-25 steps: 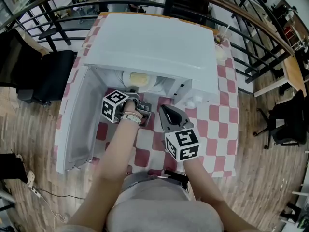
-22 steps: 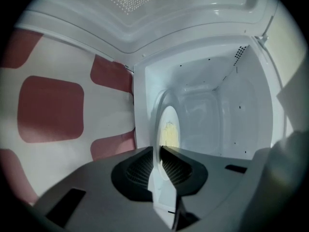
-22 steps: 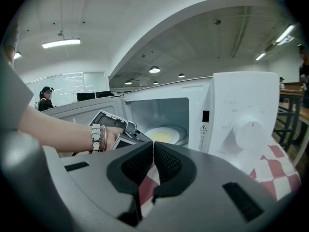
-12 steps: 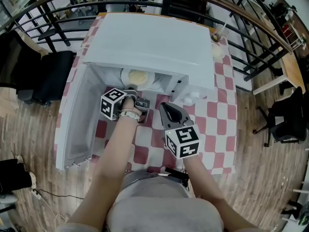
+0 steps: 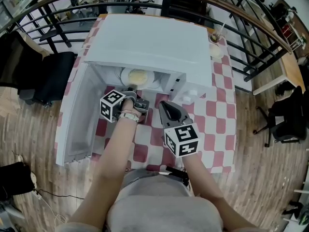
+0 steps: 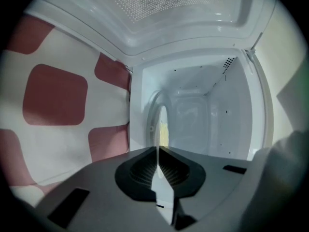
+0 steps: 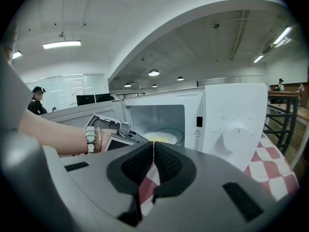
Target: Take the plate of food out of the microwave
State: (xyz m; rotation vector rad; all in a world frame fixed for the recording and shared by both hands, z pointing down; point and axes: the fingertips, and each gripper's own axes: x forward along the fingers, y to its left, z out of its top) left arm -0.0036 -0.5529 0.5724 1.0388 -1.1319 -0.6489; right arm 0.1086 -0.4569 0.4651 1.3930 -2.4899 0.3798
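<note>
Grey right claw [image 7: 153, 145]: pads together, empty, over the checked worktop [image 5: 215, 129].
Left claw [image 6: 158, 151]: just closed, pads together, nothing seen between them, at the microwave's mouth.
Plate [image 5: 130, 76]: carries yellow food [image 5: 139, 75], inside the white microwave [image 5: 154, 37], door [image 5: 72, 124] open.

Red-white checked table [image 5: 212, 124] carries open white microwave [image 5: 154, 42]; drink cup [image 5: 216, 50] at far corner.

Grey hand-held grippers, left [image 6: 158, 151] and right [image 7: 153, 146], have black ribbed pads [image 7: 139, 164] and cubes [image 5: 112, 105] with black-and-white square markers. A white bracelet [image 7: 90, 139] circles the left wrist. The clothing [image 5: 159, 204] is grey and the forearms are unsleeved.
</note>
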